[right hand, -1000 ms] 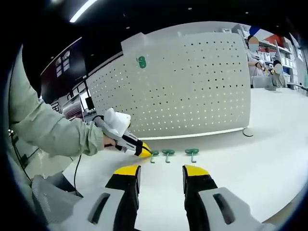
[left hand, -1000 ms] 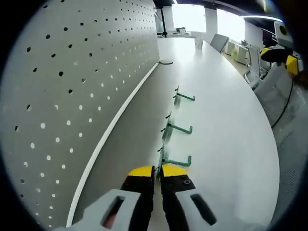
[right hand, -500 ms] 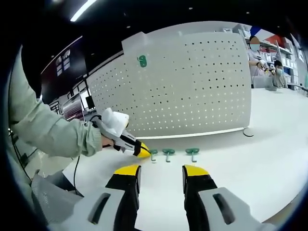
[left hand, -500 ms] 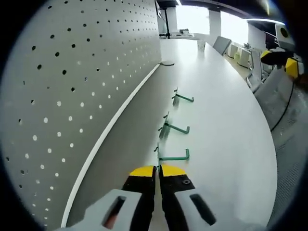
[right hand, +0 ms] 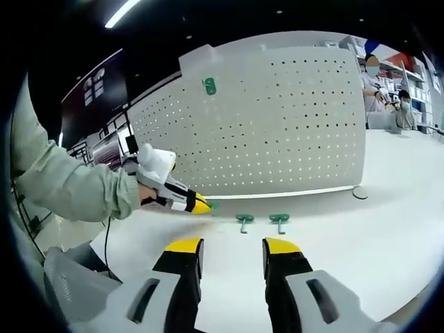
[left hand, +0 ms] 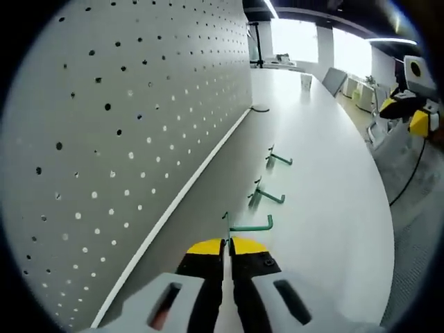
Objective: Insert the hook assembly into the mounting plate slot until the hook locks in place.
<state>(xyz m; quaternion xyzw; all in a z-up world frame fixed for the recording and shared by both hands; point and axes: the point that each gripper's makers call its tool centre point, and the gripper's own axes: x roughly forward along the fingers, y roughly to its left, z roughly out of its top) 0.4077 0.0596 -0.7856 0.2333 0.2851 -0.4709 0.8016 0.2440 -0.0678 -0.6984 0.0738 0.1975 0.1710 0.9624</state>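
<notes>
My left gripper is shut on a green hook, which sticks out just past its yellow fingertips. In the right gripper view that same left gripper holds the hook a little above the white table, close to the white pegboard. Two more green hooks lie on the table in a row to the right of it; the left gripper view has them further ahead. A green piece hangs high on the pegboard. My right gripper is open, with nothing between its fingers.
The pegboard runs along the left of the white table. A dark round foot sits at the board's far end. Two people stand at the far right. A sleeve reaches in from the left.
The left gripper has lifted the nearest hook off the table, up and away from the other two, towards the pegboard. The right gripper has stayed open and still.
</notes>
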